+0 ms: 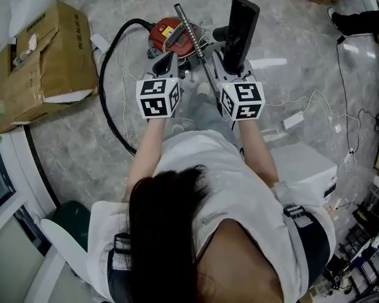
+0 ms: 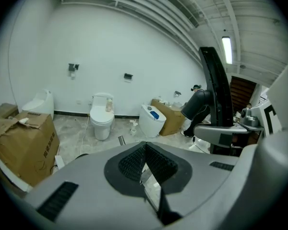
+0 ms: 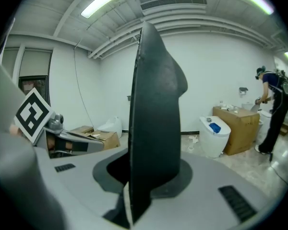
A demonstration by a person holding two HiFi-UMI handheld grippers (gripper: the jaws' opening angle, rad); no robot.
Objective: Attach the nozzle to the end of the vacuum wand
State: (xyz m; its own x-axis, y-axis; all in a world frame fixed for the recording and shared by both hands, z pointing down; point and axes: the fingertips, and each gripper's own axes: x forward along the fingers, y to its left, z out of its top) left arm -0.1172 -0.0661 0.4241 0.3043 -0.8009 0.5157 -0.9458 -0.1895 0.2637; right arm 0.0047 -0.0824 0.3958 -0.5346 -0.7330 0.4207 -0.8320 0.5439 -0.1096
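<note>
- The nozzle (image 1: 241, 25), a flat black piece, stands upright out of the right claw (image 1: 231, 59). Its lower end is between the jaws and the rest rises well above them.
- In the right gripper view the nozzle (image 3: 153, 104) fills the middle, and the right claw (image 3: 144, 178) pinches its base with the jaws a little apart.
- From the left gripper view the nozzle (image 2: 216, 92) shows off to that claw's right, apart from it.
- The wand (image 1: 191, 35), a thin metal tube, lies slanting on the floor (image 1: 290, 36) between the two claws, nearer the left one. It touches neither claw, as far as the head view shows.
- The left claw (image 1: 166, 62) is pressed together with nothing in it. In its own view the left claw (image 2: 144, 147) has its ribbed pads meeting.
- A silvery sliver shows under those closed pads; I cannot tell what it is.
- The wand's near end runs down between the claws and is hard to make out there.
- The red vacuum body (image 1: 169, 33) lies just beyond the left claw, partly covered by it. A black hose (image 1: 108, 81) loops away from the body to that claw's left.
- A cardboard box (image 1: 43, 62) sits well to the left of both claws.
- Where the right claw's pads meet the nozzle is hidden by the nozzle's own bulk.
</note>
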